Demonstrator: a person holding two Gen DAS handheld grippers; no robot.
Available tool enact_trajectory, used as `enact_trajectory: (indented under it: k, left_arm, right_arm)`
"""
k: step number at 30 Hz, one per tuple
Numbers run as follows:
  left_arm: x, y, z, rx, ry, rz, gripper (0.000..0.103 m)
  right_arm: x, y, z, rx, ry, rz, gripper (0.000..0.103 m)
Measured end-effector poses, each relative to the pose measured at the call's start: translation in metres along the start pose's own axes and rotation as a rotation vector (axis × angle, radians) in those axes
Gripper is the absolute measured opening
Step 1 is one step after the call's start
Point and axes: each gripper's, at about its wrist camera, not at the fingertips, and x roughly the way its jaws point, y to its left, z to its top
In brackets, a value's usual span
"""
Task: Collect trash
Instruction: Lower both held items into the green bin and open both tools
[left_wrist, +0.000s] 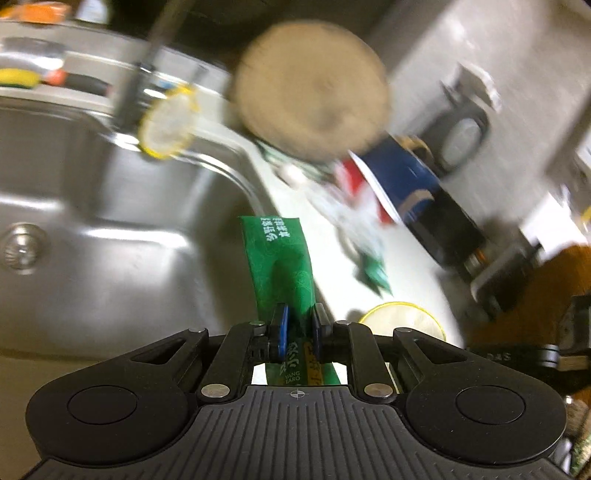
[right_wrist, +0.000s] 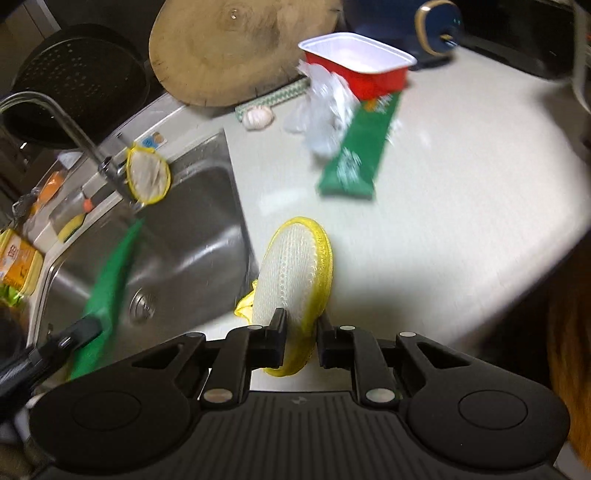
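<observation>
My left gripper (left_wrist: 299, 314) is shut on a long green snack wrapper (left_wrist: 280, 266), held over the edge of the steel sink (left_wrist: 92, 221). The right wrist view shows that same wrapper (right_wrist: 110, 273) blurred at the left, above the sink basin (right_wrist: 199, 229). My right gripper (right_wrist: 301, 325) is shut on a round white mesh scrubber with a yellow rim (right_wrist: 295, 266), standing on edge on the pale counter (right_wrist: 461, 192). A second green wrapper (right_wrist: 362, 155) lies flat further back, beside crumpled clear plastic (right_wrist: 325, 107) and an empty red tub (right_wrist: 362, 62).
A round wooden board (right_wrist: 236, 48) leans behind the sink. Another yellow-rimmed scrubber (right_wrist: 147, 177) hangs by the tap (right_wrist: 66, 122). A garlic bulb (right_wrist: 258, 118) lies near the board. A dark blue container (right_wrist: 436, 26) stands at the back. Sponges and packets sit left of the sink.
</observation>
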Motion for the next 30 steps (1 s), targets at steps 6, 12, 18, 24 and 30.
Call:
enact_trajectory:
  k: [6,12,18,24,30]
  left_arm:
    - [-0.021,-0.038,-0.041,0.087,0.067,-0.083,0.017]
    - [-0.044,-0.055,-0.101,0.079,0.196,-0.051,0.016]
    - [-0.022,-0.054,-0.175,0.032,0.449,0.016,0.014]
    - [0.062,-0.013,-0.266,-0.131,0.662,0.072,0.013]
    - [0.165,0.034,-0.325,-0.308,0.784,0.148,0.013]
  right_arm:
    - [-0.048,-0.008,-0.060,-0.005,-0.003,0.014,0.015]
    - [-0.055,-0.038,-0.128,-0.017,0.080,0.020,0.014]
    - [-0.043,-0.086,-0.199,0.048,0.174,-0.022,0.014]
    - [-0.030,-0.112,-0.233,0.059,0.237,-0.059,0.013]
    - [-0.017,-0.128,-0.251,0.085,0.280,-0.114,0.013]
